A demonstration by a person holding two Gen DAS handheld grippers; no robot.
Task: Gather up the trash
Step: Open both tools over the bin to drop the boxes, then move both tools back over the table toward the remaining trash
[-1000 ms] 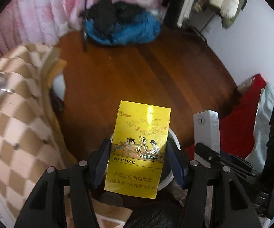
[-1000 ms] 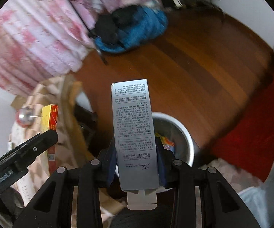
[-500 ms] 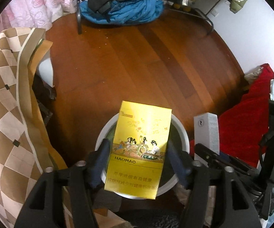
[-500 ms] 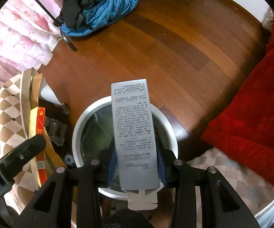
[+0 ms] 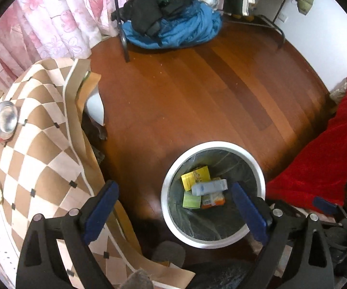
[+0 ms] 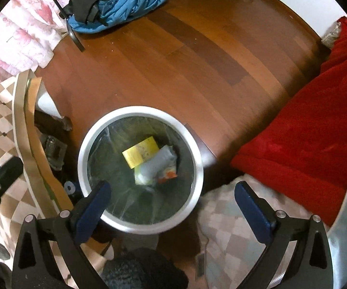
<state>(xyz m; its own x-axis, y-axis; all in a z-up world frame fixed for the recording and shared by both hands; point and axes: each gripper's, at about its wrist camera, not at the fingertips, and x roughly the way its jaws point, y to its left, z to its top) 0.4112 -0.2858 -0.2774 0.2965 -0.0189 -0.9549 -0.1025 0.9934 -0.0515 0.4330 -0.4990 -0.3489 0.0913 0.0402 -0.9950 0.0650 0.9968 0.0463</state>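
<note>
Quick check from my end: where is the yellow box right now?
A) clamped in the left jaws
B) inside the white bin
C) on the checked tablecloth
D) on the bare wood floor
B: the yellow box lies inside the white bin beside a pale grey box, and the left gripper hangs open and empty above.

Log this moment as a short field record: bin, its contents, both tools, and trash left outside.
bin: white-rimmed trash bin on the wood floor, lined with clear plastic
contents: yellow box, grey box lying over it, green packet, orange packet
left tool: open, empty, above the bin
right tool: open, empty, above the bin
left outside: red can on the checkered tablecloth
</note>
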